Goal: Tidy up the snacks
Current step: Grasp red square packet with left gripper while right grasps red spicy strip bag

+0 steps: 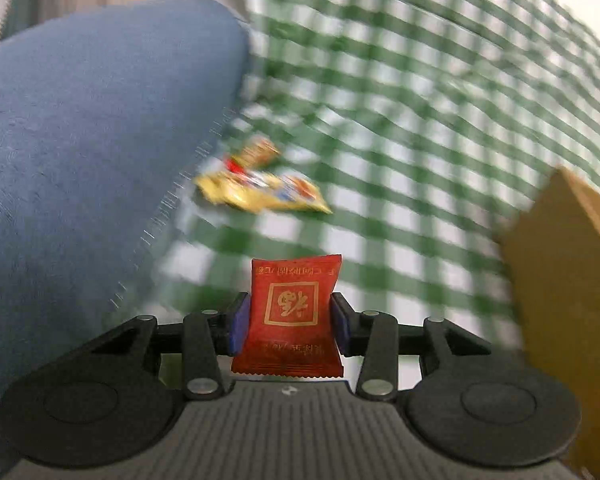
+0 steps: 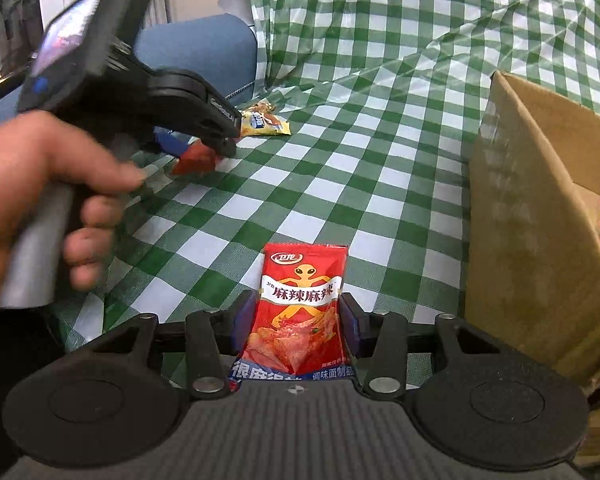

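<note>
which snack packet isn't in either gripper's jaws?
The yellow packet, lying loose on the checked cloth beside the blue cushion. Both red packets are clamped in jaws.

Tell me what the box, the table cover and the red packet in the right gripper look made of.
Box: brown corrugated cardboard, matte, with folded flaps.
Table cover: probably thin plastic sheeting, green-checked, with glossy creases.
Red packet: printed plastic film, shiny, with crimped ends.
</note>
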Available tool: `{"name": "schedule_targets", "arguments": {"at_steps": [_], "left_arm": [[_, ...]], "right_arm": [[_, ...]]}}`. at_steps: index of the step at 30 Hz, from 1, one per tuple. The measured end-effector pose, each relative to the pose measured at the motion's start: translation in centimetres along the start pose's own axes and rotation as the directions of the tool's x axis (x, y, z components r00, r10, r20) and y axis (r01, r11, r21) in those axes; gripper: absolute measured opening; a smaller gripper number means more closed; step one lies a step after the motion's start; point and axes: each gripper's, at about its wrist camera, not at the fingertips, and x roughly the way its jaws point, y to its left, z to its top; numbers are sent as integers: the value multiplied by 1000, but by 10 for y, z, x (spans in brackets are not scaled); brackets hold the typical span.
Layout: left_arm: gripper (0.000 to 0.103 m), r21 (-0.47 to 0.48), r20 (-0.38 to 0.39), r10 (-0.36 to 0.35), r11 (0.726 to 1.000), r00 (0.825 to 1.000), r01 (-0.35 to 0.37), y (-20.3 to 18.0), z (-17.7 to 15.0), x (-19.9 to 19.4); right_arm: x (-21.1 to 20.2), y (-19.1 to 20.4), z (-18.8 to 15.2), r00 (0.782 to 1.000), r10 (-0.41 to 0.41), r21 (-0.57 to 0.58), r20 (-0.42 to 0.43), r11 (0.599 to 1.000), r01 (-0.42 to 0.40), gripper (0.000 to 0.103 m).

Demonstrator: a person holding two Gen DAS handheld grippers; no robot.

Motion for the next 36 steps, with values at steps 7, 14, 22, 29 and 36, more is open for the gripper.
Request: {"name": "schedule_targets", "arguments": {"at_steps": [7,14,22,29,36], "left_arm": [[47,130,-289,-49,987,956,90,-8,-18,-11],[48,205,-284,-47,973,958,108,-19,-30,-17],[54,247,-334,-6,964,943,94,-25,-34,-2],[56,261,-335,1,961,942,92,-29,-34,2],[56,259,-338,-2,961,941,95,-29,-34,2]], "right_arm": [[-2,-4,-8,999,4,35,-39,999,-2,48],[-2,-1,-16,996,20,22,-86,1000,-18,51],[-1,-4,-18,994,31,29,-103,999,-28,55],[0,-2,-14,996,19,19,-90,1000,-17,61],[5,-5,-15,994,19,20,-111,1000,-16,60]]}}
